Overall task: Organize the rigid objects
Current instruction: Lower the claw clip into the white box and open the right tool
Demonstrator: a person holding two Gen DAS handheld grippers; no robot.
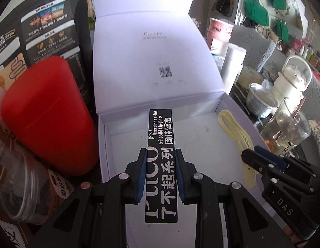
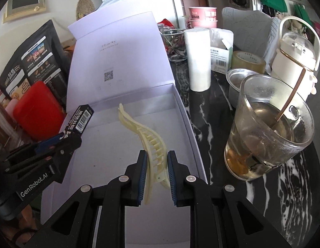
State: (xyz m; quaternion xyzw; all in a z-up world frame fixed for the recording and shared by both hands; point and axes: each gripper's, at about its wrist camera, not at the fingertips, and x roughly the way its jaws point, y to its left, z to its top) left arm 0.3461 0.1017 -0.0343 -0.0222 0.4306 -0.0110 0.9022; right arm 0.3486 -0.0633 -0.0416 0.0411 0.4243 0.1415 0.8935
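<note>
My left gripper [image 1: 160, 155] is shut on a long black lip gloss box [image 1: 161, 136] with white lettering, held over the open white gift box [image 1: 106, 144]. From the right wrist view the same black box [image 2: 81, 117] pokes up out of the left gripper [image 2: 67, 138] at the left. My right gripper [image 2: 155, 157] is shut on a cream hair claw clip [image 2: 151, 138], also over the white box's tray [image 2: 186, 124]. The left wrist view shows that clip [image 1: 236, 132] and the right gripper [image 1: 251, 155] at the tray's right side. The box lid [image 1: 155, 57] stands open behind.
Left of the box stand a red container [image 1: 48, 113], a black food pouch [image 1: 42, 33] and a clear jar [image 1: 21, 186]. To the right on the dark marble top: a glass of liquid with a stirrer [image 2: 269, 134], a metal bowl [image 2: 236, 84], a white roll [image 2: 199, 60], a tape roll [image 2: 247, 60] and a white kettle [image 2: 294, 53].
</note>
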